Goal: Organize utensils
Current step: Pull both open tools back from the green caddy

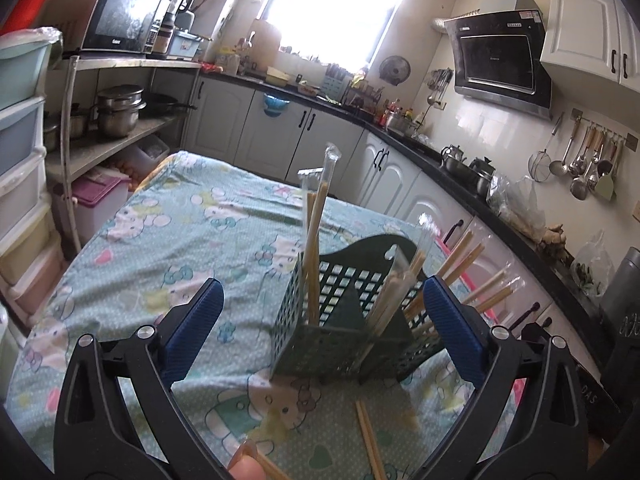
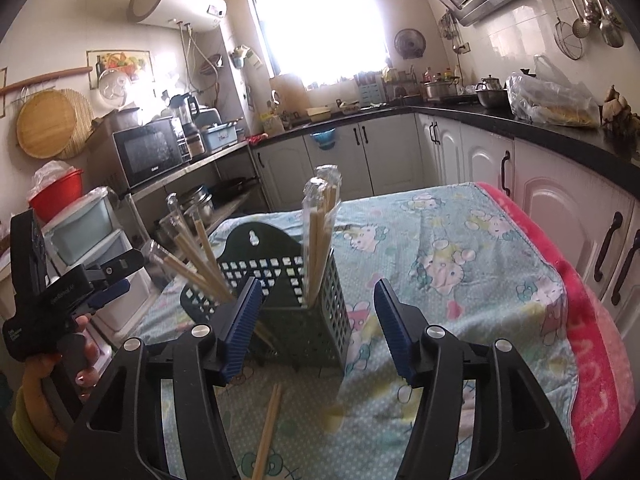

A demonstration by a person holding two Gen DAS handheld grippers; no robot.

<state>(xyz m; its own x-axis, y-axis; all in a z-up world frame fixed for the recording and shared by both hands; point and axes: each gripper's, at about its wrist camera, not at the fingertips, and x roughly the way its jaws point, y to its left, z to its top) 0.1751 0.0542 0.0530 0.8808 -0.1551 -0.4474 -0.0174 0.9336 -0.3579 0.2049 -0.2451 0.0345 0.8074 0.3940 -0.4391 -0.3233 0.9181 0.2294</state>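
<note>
The dark green utensil holder (image 2: 316, 312) has a grid of square holes, and the chopsticks (image 2: 320, 228) in it are pale tan. The tablecloth (image 1: 180, 240) is mint green with a cartoon-cat print, edged along its right side by a pink towel (image 2: 592, 340); the pads (image 2: 244, 328) are ribbed blue.

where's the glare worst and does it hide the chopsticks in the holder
Both wrist views: the window is blown out white, washing out the sill. The wrapped chopsticks in the green holder stay readable, wrapper tops slightly hazy; fisheye bends the counters.
</note>
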